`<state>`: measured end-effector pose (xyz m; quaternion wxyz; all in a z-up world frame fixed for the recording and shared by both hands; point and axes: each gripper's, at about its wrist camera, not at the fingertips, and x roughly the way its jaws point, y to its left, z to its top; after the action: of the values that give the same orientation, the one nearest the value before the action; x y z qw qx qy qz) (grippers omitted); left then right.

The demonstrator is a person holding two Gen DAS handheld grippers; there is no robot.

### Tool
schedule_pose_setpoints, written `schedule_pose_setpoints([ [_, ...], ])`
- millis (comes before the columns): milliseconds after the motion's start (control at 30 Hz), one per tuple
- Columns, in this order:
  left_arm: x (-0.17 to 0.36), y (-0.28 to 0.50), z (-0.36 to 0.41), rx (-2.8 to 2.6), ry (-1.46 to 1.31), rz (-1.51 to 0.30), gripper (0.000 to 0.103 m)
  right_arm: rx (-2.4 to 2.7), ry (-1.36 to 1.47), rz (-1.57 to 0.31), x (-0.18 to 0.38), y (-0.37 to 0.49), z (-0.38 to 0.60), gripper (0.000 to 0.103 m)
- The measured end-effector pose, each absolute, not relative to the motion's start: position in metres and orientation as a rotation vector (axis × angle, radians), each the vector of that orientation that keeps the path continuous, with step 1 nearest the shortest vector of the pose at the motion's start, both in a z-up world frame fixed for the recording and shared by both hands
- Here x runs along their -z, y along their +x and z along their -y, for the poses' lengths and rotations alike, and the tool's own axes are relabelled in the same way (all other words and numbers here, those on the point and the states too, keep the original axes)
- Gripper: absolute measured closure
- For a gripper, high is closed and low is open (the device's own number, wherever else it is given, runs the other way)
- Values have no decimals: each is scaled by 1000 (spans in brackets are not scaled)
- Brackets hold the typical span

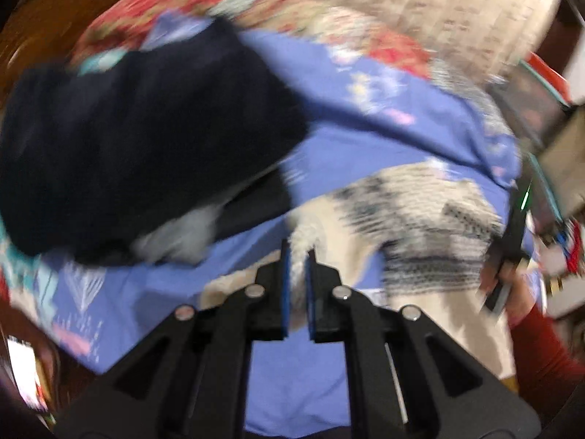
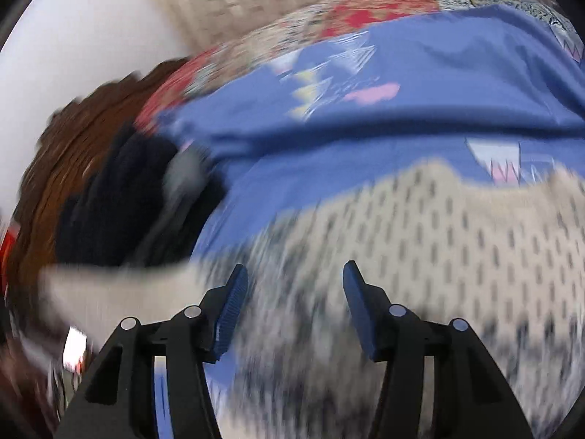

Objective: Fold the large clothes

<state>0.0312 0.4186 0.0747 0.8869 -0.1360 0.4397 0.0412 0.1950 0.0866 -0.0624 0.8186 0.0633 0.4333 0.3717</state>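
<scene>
A cream knit sweater with dark speckled pattern (image 1: 420,226) lies on a blue printed bedsheet (image 1: 365,109). My left gripper (image 1: 297,256) is shut on a cream strip of the sweater that runs up between its blue pads. In the right wrist view the sweater (image 2: 420,226) fills the lower half, blurred by motion. My right gripper (image 2: 294,274) is open and empty, just above the sweater's fabric. In the left wrist view the right gripper (image 1: 512,230) shows at the right edge, held by a hand in a red sleeve.
A pile of dark navy clothes (image 1: 139,139) lies on the sheet to the left, also in the right wrist view (image 2: 120,201). A red floral bedspread (image 1: 175,3) lies beyond. A brown wooden headboard (image 2: 73,153) and white wall are at the left.
</scene>
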Motion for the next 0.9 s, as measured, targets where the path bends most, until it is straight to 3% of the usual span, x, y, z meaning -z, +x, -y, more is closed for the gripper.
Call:
schedule_pose_setpoints([
  [133,-127,92,-340,69,-159,-885,97,-779,136,-916,75,130,-45,29],
  [267,-172,173,-213,229,43,-847,97,-727,163,-865,73,89,8,29],
  [333,-179,203,-160,294,94,-843,96,-692,206,-839,70,81,31,29],
  [400,-173,236,-97,365,162,-863,82,-658,261,-830,72,79,54,29],
  [500,-152,267,-55,396,173,-934,81,-606,308,-827,78,80,83,29],
  [733,-103,285,-106,288,167,-991,81,-500,367,-780,75,117,138,29],
  [800,-78,284,-148,211,130,-1003,68,-444,361,-769,70,140,145,29],
  [900,-34,276,-205,106,100,-1018,61,-364,389,-783,68,196,154,28],
])
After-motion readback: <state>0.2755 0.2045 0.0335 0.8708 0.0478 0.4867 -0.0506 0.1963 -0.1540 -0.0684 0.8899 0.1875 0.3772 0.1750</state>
